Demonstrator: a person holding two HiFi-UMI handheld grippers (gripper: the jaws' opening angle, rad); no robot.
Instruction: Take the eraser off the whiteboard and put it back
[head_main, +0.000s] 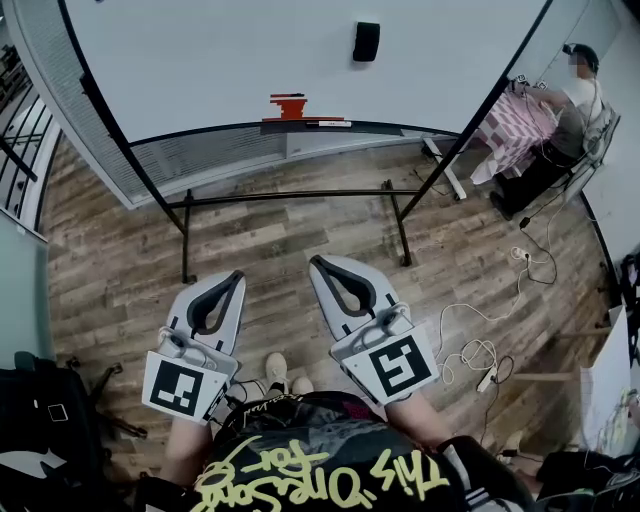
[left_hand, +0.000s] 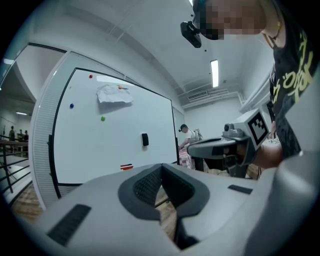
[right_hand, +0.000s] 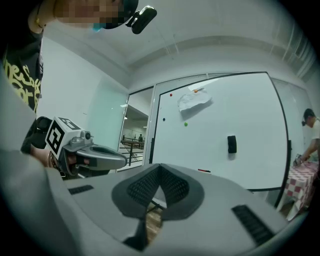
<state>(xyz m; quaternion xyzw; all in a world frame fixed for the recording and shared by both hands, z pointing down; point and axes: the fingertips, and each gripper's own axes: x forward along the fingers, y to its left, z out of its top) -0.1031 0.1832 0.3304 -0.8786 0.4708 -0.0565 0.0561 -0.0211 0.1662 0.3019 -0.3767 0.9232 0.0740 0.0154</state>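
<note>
The black eraser (head_main: 366, 41) clings to the whiteboard (head_main: 220, 60), well above its tray. It also shows as a small dark block, the eraser (left_hand: 145, 139), in the left gripper view and the eraser (right_hand: 231, 144) in the right gripper view. Both grippers are held level, side by side, some way back from the board. My left gripper (head_main: 236, 277) has its tips together with nothing between them. My right gripper (head_main: 316, 262) is likewise shut and empty. Each sees the other: right gripper (left_hand: 192, 146), left gripper (right_hand: 122, 161).
Red and black markers (head_main: 290, 104) lie on the board's tray. A crumpled paper (left_hand: 114, 93) and coloured magnets are stuck on the board. The black stand legs (head_main: 290, 195) cross the wooden floor. A person (head_main: 575, 95) works at a checked table at right; cables (head_main: 470, 350) lie on the floor.
</note>
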